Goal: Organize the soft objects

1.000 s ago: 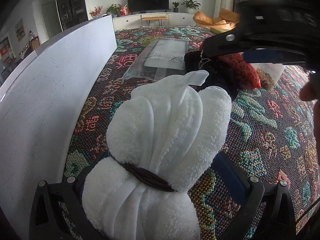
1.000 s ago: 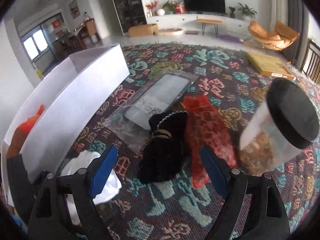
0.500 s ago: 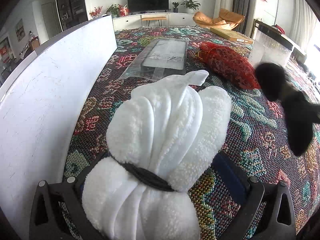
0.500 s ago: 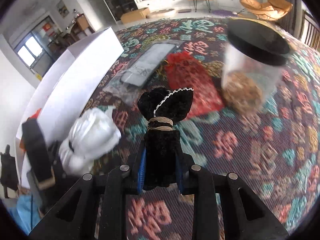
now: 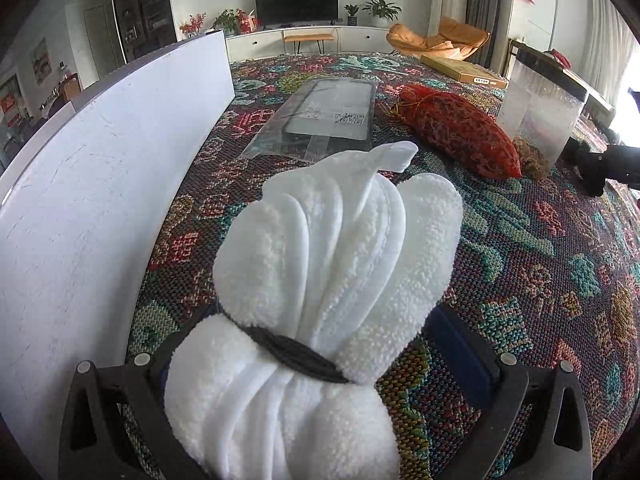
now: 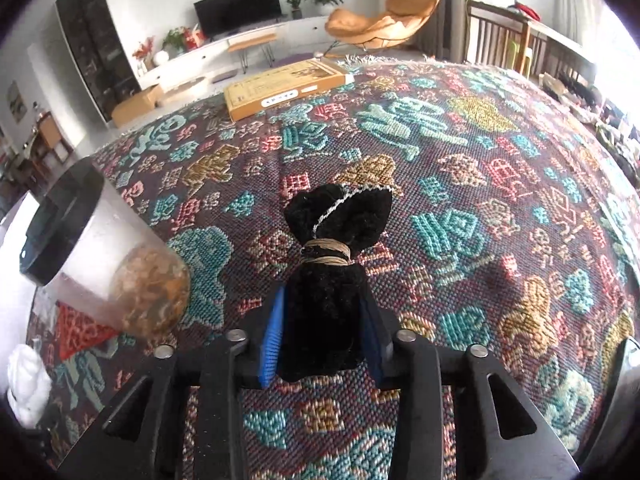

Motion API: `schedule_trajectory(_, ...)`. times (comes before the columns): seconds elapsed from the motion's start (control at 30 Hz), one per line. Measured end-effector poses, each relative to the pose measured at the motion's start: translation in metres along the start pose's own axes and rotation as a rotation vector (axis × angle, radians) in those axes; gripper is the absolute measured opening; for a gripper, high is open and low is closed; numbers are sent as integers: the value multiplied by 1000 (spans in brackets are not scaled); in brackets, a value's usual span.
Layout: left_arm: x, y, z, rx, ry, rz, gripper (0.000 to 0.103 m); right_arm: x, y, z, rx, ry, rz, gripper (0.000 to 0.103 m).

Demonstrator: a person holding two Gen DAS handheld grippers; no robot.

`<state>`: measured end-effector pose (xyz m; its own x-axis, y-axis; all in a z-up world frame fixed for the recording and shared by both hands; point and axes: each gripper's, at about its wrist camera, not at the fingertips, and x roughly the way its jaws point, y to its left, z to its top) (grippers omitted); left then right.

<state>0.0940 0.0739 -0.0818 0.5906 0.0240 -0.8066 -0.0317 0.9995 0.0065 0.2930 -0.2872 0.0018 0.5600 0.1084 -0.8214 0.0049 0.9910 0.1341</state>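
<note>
Black velvet pouch (image 6: 334, 280) sits between my right fingers (image 6: 272, 332), which just widened; grip loosening, could drop. Left fingers (image 5: 460, 348) pinch white towel bundle (image 5: 320, 288).

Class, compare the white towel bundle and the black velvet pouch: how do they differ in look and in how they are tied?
The white towel bundle is fluffy terry cloth; the black velvet pouch is dark plush with a pale beaded rim. The towel bundle is cinched by a dark elastic band, the pouch by tan twine. Both are soft, tied at the neck, and sit between a gripper's jaws.
</note>
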Motion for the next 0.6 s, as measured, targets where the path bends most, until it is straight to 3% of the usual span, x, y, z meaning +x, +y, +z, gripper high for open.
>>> schedule_trajectory(0.07, 0, 0, 0, 0, 0, 0, 103, -1, 1, -3, -5, -8, -42, 59)
schedule_trajectory(0.17, 0, 0, 0, 0, 0, 0, 103, -30, 4, -22, -3, -109, -42, 77)
schedule_trajectory(0.23, 0, 0, 0, 0, 0, 0, 103, -46, 8, -40, -2, -141, -77, 77)
schedule_trajectory(0.43, 0, 0, 0, 0, 0, 0, 103, -30, 16, -84, -29, -28, -183, 77)
schedule_trajectory(0.6, 0, 0, 0, 0, 0, 0, 103, -31, 4, -98, 11, -60, -184, 82)
